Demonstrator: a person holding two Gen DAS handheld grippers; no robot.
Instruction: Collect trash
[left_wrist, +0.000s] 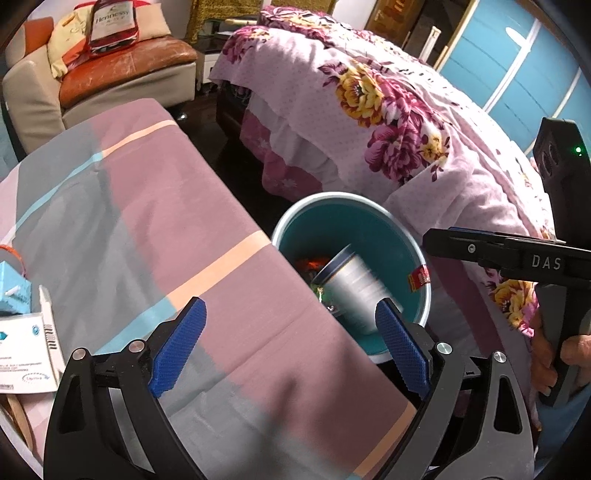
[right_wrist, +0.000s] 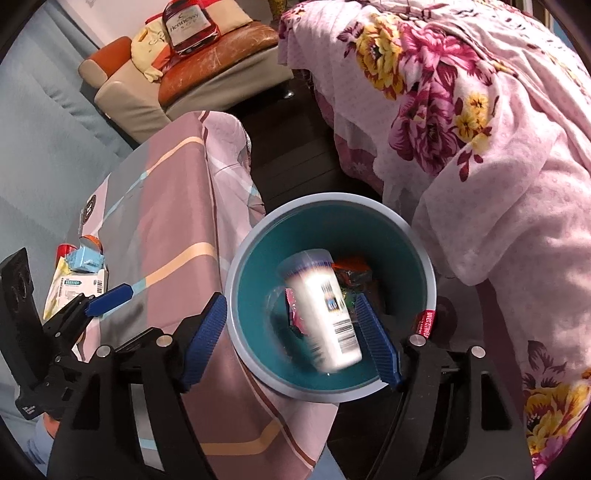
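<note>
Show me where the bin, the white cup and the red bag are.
bin (right_wrist: 369, 208), right wrist view, far rim.
white cup (right_wrist: 317, 306), right wrist view, side wall, blurred.
red bag (left_wrist: 112, 26), left wrist view, printed front, on the sofa.

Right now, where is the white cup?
In both wrist views, the white cup is inside the teal bin, between table and flowery bed, on wrappers.

The bin (right_wrist: 369, 218) mouth lies open from above (table (right_wrist: 177, 206) and bed (right_wrist: 480, 155) flank it).

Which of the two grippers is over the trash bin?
The right gripper: its open blue fingers frame the teal bin, while the left gripper sits mostly over the striped tablecloth.
</note>
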